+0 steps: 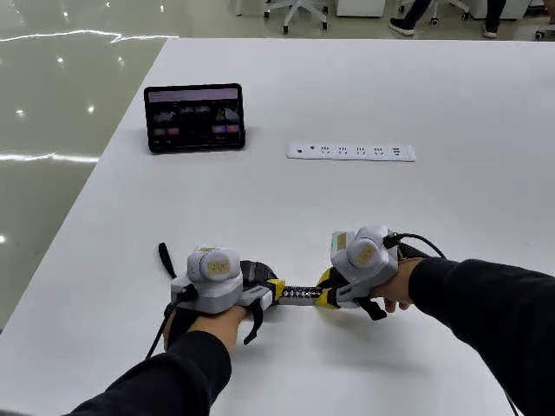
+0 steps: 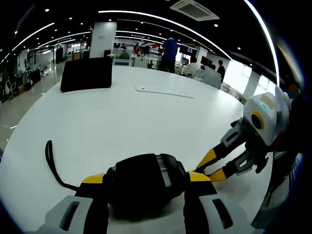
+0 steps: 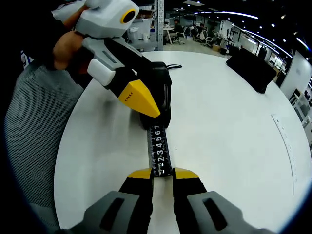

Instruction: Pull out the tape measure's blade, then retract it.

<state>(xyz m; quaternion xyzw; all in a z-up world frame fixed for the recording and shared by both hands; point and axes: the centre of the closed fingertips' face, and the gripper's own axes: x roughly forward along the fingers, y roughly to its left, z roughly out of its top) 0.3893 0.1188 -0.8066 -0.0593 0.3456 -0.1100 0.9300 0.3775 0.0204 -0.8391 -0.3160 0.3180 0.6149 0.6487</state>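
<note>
My left hand: low over the near part of the white table, dark sleeve coming in from the bottom edge, gripper pointing right.
My left gripper: clenched on the tape measure, a yellow-tipped jaw on each side of its black case.
My right hand: wrapped round the grip from the right, forearm across the table, gripper pointing left at the other one.
My right gripper: jaws pinched on the end of the blade.
Tape measure: case on the table between the left jaws, a short run of blade drawn out, flat and straight to the right jaws.
Strap: black loop lying on the table left of the case.
Far side: tablet propped upright, power strip well apart to its right.
</note>
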